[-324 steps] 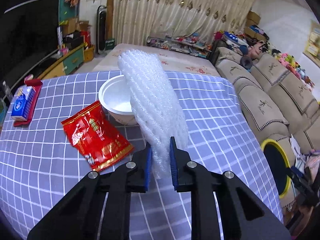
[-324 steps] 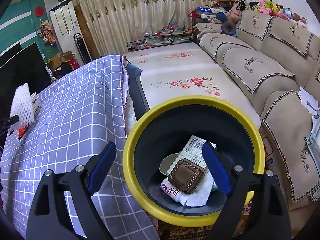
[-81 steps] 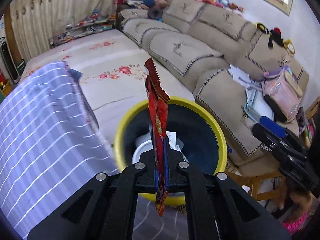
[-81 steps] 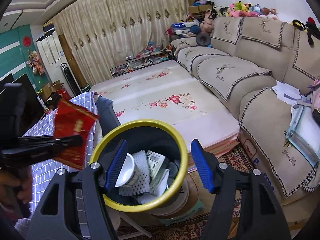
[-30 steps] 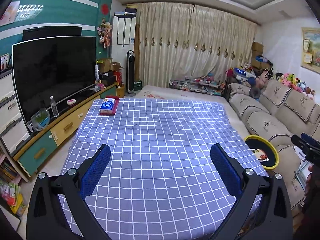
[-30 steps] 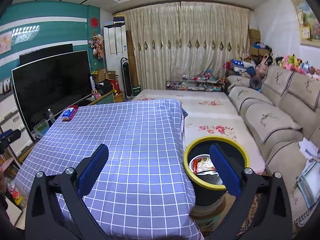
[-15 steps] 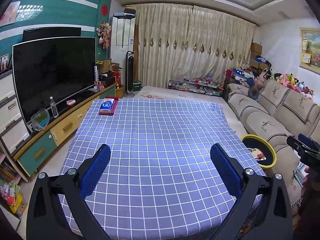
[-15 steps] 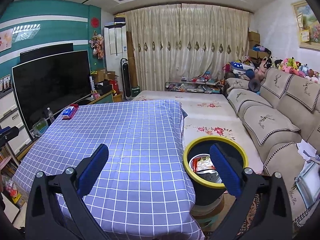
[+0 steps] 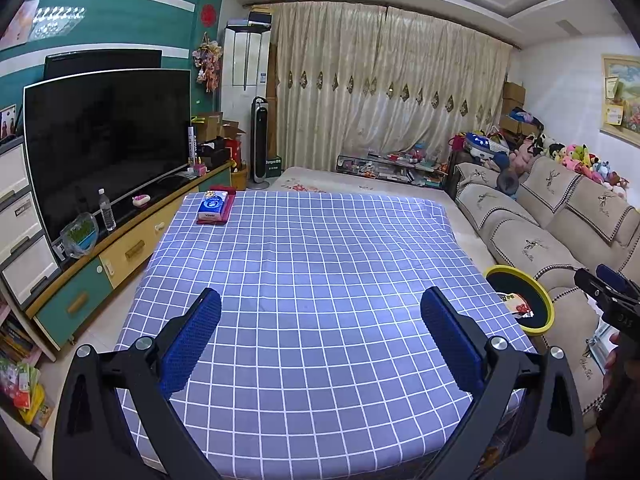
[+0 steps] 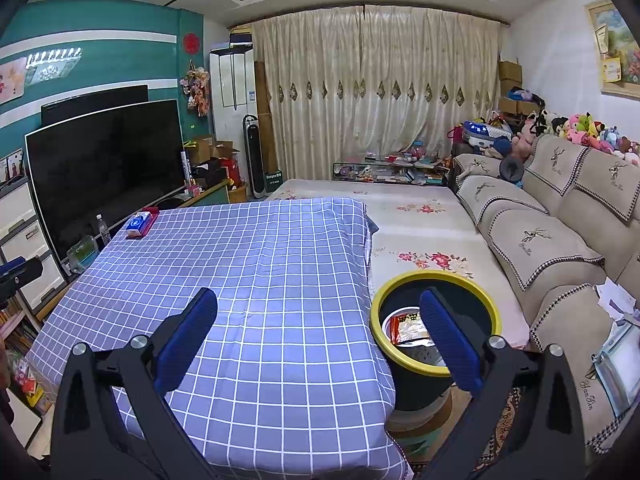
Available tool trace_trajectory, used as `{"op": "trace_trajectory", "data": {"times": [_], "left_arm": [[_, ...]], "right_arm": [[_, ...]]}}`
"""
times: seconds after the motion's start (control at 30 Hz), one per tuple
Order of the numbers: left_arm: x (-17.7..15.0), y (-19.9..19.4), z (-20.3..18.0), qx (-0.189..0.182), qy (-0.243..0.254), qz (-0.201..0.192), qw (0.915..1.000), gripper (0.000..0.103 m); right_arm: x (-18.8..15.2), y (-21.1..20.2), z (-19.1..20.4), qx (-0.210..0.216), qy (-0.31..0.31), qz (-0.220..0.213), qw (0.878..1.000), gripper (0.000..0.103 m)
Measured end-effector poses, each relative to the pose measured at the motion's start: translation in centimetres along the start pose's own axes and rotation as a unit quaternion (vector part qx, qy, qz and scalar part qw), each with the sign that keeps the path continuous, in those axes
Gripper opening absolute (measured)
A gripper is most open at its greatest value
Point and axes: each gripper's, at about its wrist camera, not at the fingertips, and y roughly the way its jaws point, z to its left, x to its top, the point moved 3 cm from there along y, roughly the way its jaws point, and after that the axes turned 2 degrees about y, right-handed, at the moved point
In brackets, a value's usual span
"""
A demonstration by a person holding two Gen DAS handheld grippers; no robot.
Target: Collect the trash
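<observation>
Checked table (image 9: 312,280) lies bare — only a tissue pack (image 9: 213,205) at its far left corner.

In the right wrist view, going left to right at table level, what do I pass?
Water bottle → tissue pack → checked tablecloth → yellow-rimmed trash bin holding a red wrapper → sofa.

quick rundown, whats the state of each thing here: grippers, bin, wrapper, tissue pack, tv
left gripper: open, holding nothing
right gripper: open, holding nothing
bin: upright beside the table, no lid, trash inside
red wrapper: lying in the bin
tissue pack: flat on a red cloth at the table's far corner
table: covered by a checked cloth
tv: screen dark
</observation>
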Motion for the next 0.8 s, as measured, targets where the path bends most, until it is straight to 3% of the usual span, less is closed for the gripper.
{"op": "trace_trajectory", "data": {"times": [0.8], "left_arm": [[-0.28, 0.17, -0.61, 0.000, 0.004, 0.002, 1.0000, 0.098]], "right_arm": [[0.22, 0.10, 0.17, 0.002, 0.002, 0.000, 1.000, 0.096]]}}
